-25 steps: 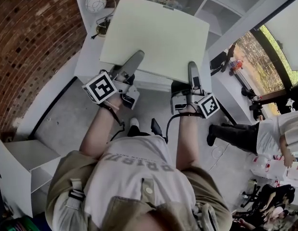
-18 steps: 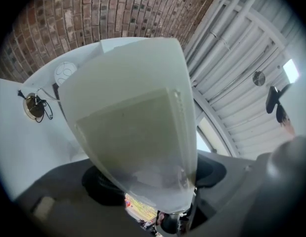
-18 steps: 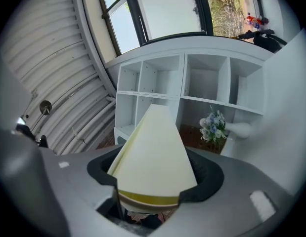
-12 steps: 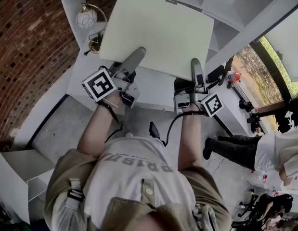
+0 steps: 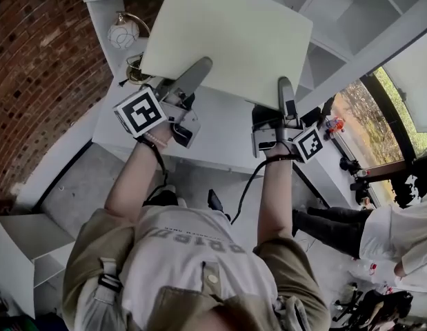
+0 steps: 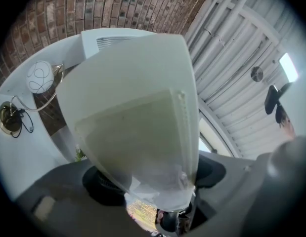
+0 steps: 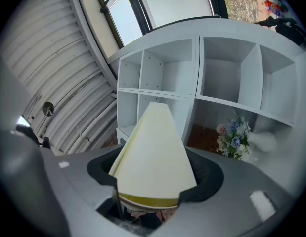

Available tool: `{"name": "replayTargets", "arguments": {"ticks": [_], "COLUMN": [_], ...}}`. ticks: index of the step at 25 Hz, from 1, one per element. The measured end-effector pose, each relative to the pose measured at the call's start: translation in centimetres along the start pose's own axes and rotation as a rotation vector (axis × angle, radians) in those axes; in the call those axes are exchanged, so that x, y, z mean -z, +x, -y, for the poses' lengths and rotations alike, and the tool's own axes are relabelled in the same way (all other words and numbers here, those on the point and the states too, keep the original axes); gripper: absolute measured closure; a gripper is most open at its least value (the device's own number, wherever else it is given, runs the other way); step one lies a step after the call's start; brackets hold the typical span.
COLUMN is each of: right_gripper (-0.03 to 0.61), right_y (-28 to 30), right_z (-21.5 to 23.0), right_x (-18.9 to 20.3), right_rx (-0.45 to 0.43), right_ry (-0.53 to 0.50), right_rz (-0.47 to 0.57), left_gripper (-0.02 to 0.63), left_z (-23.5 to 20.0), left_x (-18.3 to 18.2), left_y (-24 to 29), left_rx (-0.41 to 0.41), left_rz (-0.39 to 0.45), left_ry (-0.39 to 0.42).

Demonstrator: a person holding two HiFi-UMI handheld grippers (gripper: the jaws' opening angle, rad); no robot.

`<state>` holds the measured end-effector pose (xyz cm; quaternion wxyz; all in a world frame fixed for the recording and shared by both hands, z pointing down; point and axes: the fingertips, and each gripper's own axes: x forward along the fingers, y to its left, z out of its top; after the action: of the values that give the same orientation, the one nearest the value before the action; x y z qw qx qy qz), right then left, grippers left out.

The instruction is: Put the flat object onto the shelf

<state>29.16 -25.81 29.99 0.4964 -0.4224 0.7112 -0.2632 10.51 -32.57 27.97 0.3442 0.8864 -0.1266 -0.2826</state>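
1. My left gripper (image 5: 196, 72) and right gripper (image 5: 285, 92) each clamp the near edge of the flat board (image 5: 227, 33), which is raised at 12 o'clock.
2. The shelf (image 7: 197, 63) stands just beyond, toward 1 o'clock. I should hold both grippers level and feed the far edge in squarely.

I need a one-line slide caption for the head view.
Head view: left claw and right claw grip a pale flat board at its near edge, before a white shelf.

Pale cream board (image 5: 227, 36), white shelf (image 7: 197, 68), red-brown brick wall (image 5: 41, 67)
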Motion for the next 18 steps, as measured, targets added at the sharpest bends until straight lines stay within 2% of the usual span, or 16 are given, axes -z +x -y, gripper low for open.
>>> {"name": "replayTargets", "arguments": {"ticks": [12,18], "right_gripper": [0.253,0.253], "right_y": [7.4,10.2], "right_z": [2.7,4.3], "right_x": [-1.8,-2.5], "right_rx": [0.004,0.042], "right_ry": [-0.018,-0.024], "right_rz": [-0.003,0.006], "left_gripper": [0.230,0.229], "left_z": [-4.1,-7.2], "left_x": [-4.5,-5.8], "left_y": [5.4,7.4], "left_rx": [0.024,0.009], "left_rz": [0.004,0.004], "left_ry": [-0.007,-0.053]}}
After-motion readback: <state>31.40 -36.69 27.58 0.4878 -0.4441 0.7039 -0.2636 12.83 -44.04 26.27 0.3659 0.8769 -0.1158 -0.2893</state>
